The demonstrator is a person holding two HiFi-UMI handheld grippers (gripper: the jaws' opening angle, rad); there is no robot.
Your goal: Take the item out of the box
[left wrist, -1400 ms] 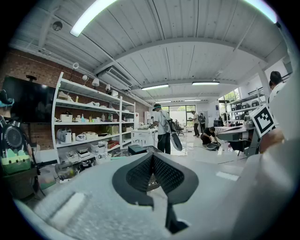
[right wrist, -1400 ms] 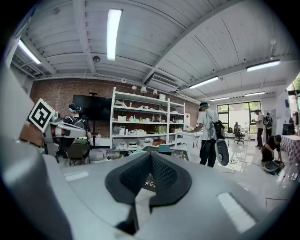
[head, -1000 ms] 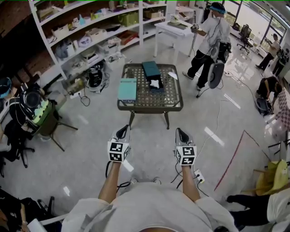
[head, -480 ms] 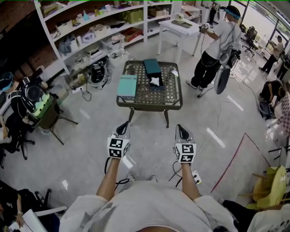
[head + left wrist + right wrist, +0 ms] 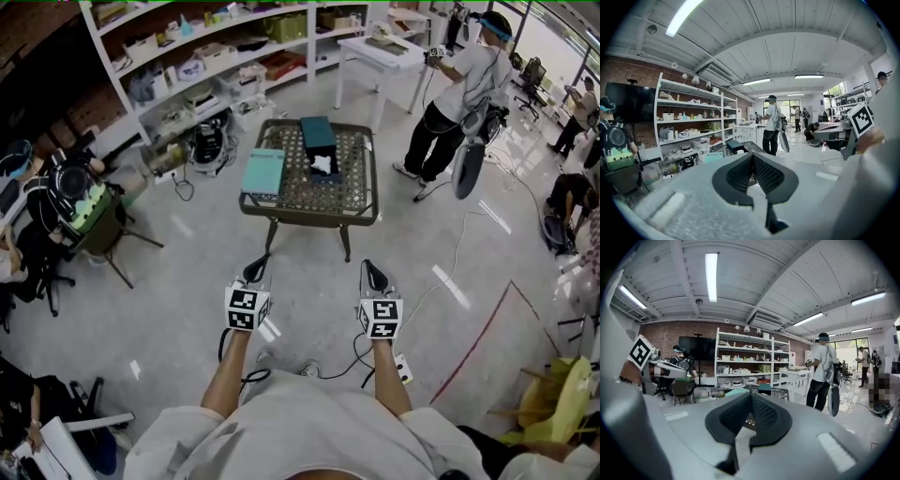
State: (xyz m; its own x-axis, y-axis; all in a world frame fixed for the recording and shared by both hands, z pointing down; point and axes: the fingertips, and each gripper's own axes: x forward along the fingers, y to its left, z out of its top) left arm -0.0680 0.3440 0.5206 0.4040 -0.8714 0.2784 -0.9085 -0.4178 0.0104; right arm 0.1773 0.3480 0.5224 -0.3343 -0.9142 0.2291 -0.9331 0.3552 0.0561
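Observation:
A low wire-mesh table [image 5: 352, 202] stands ahead of me on the floor. On it sits an open dark teal box [image 5: 319, 148] with white stuffing [image 5: 322, 165] showing inside, and its light teal lid [image 5: 263, 172] lies flat to the left. My left gripper [image 5: 255, 271] and right gripper [image 5: 374, 275] hover side by side over the floor, well short of the table. Both are shut with nothing between their jaws. In the left gripper view the box [image 5: 734, 146] is small behind the gripper's [image 5: 752, 157] tips; the right gripper [image 5: 750, 397] view shows the box [image 5: 764, 389] likewise.
White shelving [image 5: 202, 56] lines the back wall, with a white table [image 5: 384, 56] beside it. A person [image 5: 464, 94] stands right of the mesh table holding grippers. Another person [image 5: 56, 202] sits at the left. Cables [image 5: 441, 272] and a power strip [image 5: 403, 367] lie on the floor.
The table has drawn slightly nearer and higher in the head view as I step forward. Both grippers stay shut and level. The standing person has shifted right.

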